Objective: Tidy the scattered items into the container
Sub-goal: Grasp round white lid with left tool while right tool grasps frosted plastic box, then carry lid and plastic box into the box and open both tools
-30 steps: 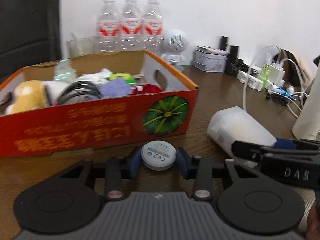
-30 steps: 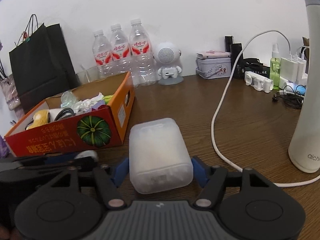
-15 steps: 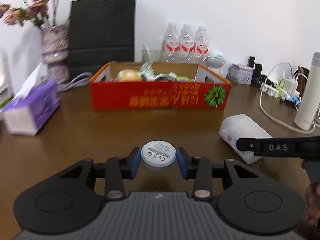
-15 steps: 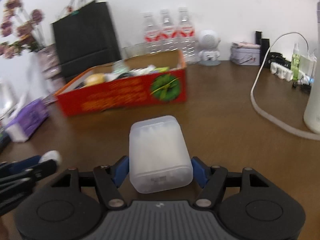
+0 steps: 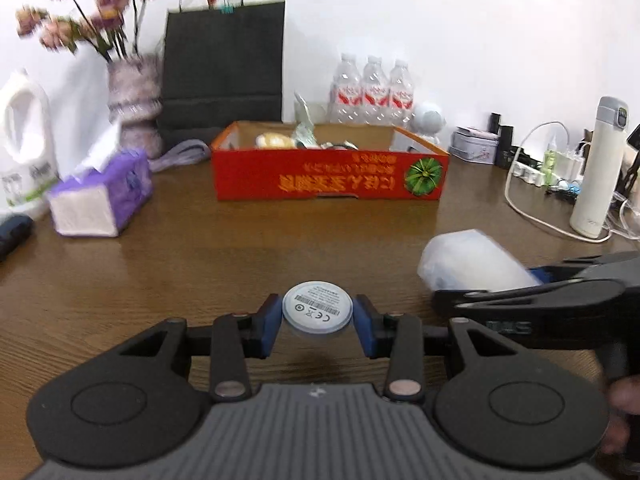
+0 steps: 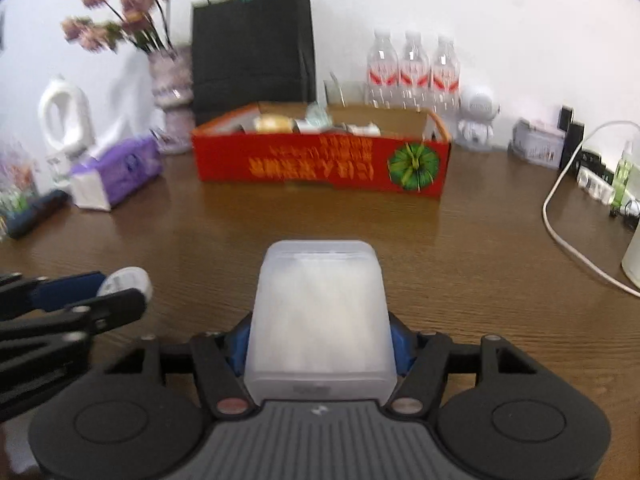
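White round disc [image 5: 317,307] pinched in left gripper [image 5: 318,320], frosted plastic box [image 6: 320,316] clamped in right gripper [image 6: 320,344]; both held above table [image 5: 200,248], well short of red carton [image 5: 328,174], ready for carrying in.

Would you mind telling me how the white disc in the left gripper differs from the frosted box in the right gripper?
The white disc is round, flat and opaque with printed marks; the frosted box is a translucent rounded block. The disc is plainly smaller, so the left gripper stands narrower than the right gripper. Both are clamped between blue pads above the table.

Box [image 5: 328,178] contents mostly hidden behind wall; flowers [image 6: 120,12] blurred; thermos [image 6: 632,256] cut off by edge.
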The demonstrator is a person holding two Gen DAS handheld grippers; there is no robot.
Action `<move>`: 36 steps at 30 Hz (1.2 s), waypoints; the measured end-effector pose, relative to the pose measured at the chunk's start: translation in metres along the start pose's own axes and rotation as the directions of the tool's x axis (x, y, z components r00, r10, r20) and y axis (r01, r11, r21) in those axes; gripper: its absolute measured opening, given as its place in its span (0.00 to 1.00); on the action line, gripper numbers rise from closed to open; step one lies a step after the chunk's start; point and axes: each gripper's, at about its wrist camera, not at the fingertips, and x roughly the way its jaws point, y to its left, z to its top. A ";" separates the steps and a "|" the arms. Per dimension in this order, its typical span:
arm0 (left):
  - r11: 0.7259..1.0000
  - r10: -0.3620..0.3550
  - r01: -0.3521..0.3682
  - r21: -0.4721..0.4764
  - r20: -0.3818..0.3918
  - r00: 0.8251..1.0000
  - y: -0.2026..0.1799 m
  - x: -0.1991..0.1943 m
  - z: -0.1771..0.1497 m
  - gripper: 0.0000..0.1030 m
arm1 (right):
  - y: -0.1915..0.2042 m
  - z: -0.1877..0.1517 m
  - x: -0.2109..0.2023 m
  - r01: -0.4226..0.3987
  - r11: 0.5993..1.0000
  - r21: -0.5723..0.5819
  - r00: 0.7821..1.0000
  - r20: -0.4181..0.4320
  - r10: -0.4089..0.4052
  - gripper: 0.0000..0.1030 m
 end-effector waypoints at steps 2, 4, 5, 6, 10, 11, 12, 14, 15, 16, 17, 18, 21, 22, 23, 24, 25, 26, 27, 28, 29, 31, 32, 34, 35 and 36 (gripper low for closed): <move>1.000 0.008 -0.008 0.018 0.030 1.000 -0.004 -0.007 -0.003 0.39 | 0.003 -0.004 -0.017 0.010 1.000 0.004 0.999 0.034 -0.010 0.61; 1.000 -0.002 0.001 0.009 0.048 0.999 -0.005 -0.011 -0.002 0.39 | 0.005 -0.007 -0.032 0.006 1.000 0.012 0.998 0.066 -0.006 0.61; 1.000 -0.007 0.007 0.005 0.057 0.998 -0.005 -0.013 -0.001 0.39 | 0.005 -0.009 -0.040 0.002 1.000 0.016 0.996 0.086 -0.003 0.61; 1.000 -0.011 0.011 0.005 0.064 0.998 -0.006 -0.015 0.001 0.39 | 0.005 -0.009 -0.044 0.002 1.000 0.022 0.995 0.102 -0.004 0.61; 1.000 -0.022 0.022 0.008 0.101 0.995 -0.001 -0.015 0.017 0.39 | 0.000 0.005 -0.054 -0.001 0.999 0.051 0.985 0.170 -0.008 0.61; 1.000 -0.028 0.027 0.010 0.117 0.993 0.002 -0.013 0.025 0.39 | -0.002 0.014 -0.054 0.000 0.999 0.053 0.982 0.189 -0.010 0.61; 1.000 -0.028 0.027 0.012 0.136 0.990 0.005 -0.009 0.034 0.39 | -0.005 0.023 -0.052 -0.003 0.999 0.053 0.979 0.202 -0.008 0.61; 0.999 -0.032 0.030 0.013 0.178 0.983 0.014 0.002 0.059 0.39 | -0.014 0.051 -0.042 -0.006 0.998 0.055 0.973 0.231 -0.007 0.61; 0.999 -0.039 0.038 0.009 0.198 0.979 0.020 0.011 0.075 0.39 | -0.019 0.066 -0.036 -0.005 0.998 0.055 0.970 0.243 -0.009 0.62; 0.999 -0.048 0.049 0.002 0.217 0.975 0.026 0.023 0.092 0.39 | -0.025 0.083 -0.029 -0.011 0.998 0.055 0.966 0.259 -0.003 0.62; 0.998 -0.060 0.064 -0.012 0.226 0.972 0.033 0.037 0.111 0.39 | -0.033 0.104 -0.020 -0.024 0.998 0.065 0.962 0.271 0.005 0.62; 0.996 -0.073 0.082 -0.033 0.226 0.971 0.040 0.054 0.129 0.39 | -0.042 0.124 -0.011 -0.042 0.996 0.078 0.961 0.278 0.019 0.62; 0.986 -0.082 0.104 -0.129 0.167 0.983 0.063 0.119 0.182 0.39 | -0.072 0.189 0.029 -0.112 0.987 0.112 0.956 0.283 0.076 0.62; 0.983 -0.086 0.107 -0.151 0.136 0.987 0.069 0.143 0.198 0.39 | -0.080 0.210 0.047 -0.114 0.986 0.121 0.962 0.260 0.079 0.62; 0.982 -0.088 0.103 -0.159 0.099 0.991 0.074 0.167 0.212 0.39 | -0.086 0.228 0.065 -0.106 0.987 0.123 0.972 0.220 0.077 0.62; 0.982 -0.067 0.078 -0.170 0.070 0.995 0.078 0.189 0.224 0.39 | -0.093 0.245 0.085 -0.098 0.986 0.133 0.982 0.173 0.074 0.62; 0.984 -0.040 0.048 -0.171 0.049 0.998 0.080 0.211 0.235 0.39 | -0.101 0.262 0.107 -0.092 0.984 0.152 0.989 0.125 0.073 0.62; 0.987 -0.024 0.028 -0.156 0.029 0.999 0.081 0.232 0.244 0.39 | -0.109 0.278 0.131 -0.085 0.983 0.164 0.995 0.061 0.075 0.62; 0.989 -0.007 0.008 -0.150 0.009 1.000 0.081 0.248 0.250 0.39 | -0.115 0.290 0.154 -0.073 0.982 0.174 0.997 -0.007 0.075 0.62; 0.990 0.003 -0.006 -0.141 -0.021 1.000 0.082 0.266 0.255 0.39 | -0.118 0.296 0.172 -0.057 0.984 0.170 0.996 -0.060 0.068 0.62; 0.991 -0.001 -0.007 -0.134 -0.056 0.998 0.083 0.283 0.259 0.39 | -0.120 0.303 0.193 -0.044 0.986 0.160 0.992 -0.112 0.062 0.62; 0.990 -0.001 -0.016 -0.138 -0.122 0.992 0.084 0.313 0.262 0.39 | -0.120 0.304 0.230 -0.004 0.988 0.153 0.978 -0.205 0.035 0.62; 0.990 0.002 -0.024 -0.140 -0.149 0.989 0.084 0.324 0.262 0.39 | -0.120 0.302 0.246 0.011 0.988 0.155 0.970 -0.242 0.027 0.62; 0.991 0.012 -0.036 -0.131 -0.181 0.983 0.080 0.340 0.259 0.39 | -0.119 0.294 0.269 0.021 0.988 0.154 0.957 -0.288 0.025 0.61; 0.993 0.016 -0.040 -0.115 -0.203 0.979 0.077 0.347 0.256 0.39 | -0.115 0.290 0.279 0.023 0.989 0.146 0.954 -0.300 0.023 0.61; 0.994 0.021 -0.045 -0.103 -0.227 0.974 0.074 0.354 0.253 0.39 | -0.109 0.284 0.287 0.026 0.989 0.142 0.951 -0.309 0.020 0.62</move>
